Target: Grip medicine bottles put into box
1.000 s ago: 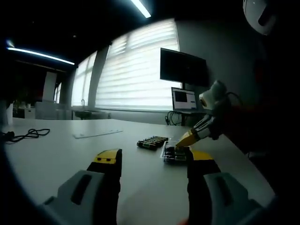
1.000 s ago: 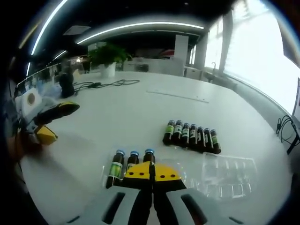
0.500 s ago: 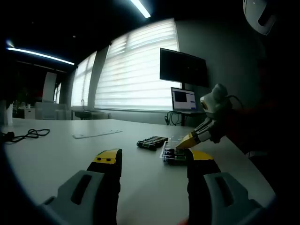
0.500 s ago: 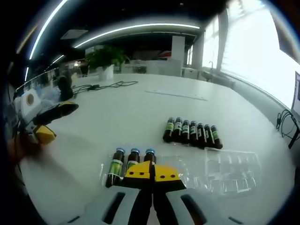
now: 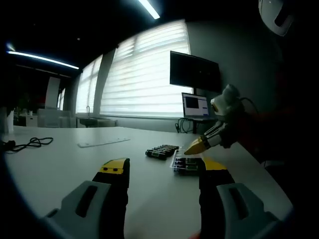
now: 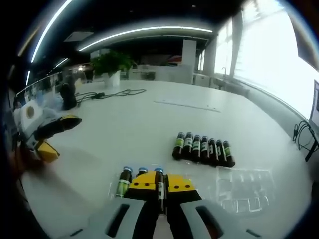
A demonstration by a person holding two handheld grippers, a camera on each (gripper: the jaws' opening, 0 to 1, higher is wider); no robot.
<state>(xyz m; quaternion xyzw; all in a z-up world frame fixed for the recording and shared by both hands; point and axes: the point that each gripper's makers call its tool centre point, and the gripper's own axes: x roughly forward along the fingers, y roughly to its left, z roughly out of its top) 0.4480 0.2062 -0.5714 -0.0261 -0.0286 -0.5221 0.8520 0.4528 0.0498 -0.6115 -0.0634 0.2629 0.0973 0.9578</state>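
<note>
I am hovering my right tool [image 6: 160,185], pressed together, over three boxed bottles [image 6: 141,178]; the loose row [image 6: 202,148] is lying ahead-right.

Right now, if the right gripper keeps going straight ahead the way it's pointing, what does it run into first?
Most likely the three bottles lying in the clear tray, right past the right gripper; beyond them lies the row of seven bottles. Depth is uncertain.

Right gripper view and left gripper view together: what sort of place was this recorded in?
Most likely an open-plan office or lab. A large white table carries the work, a dark wall-mounted monitor hangs above a small lit screen, wide windows with pale blinds run along one wall, and a green potted plant stands behind.
</note>
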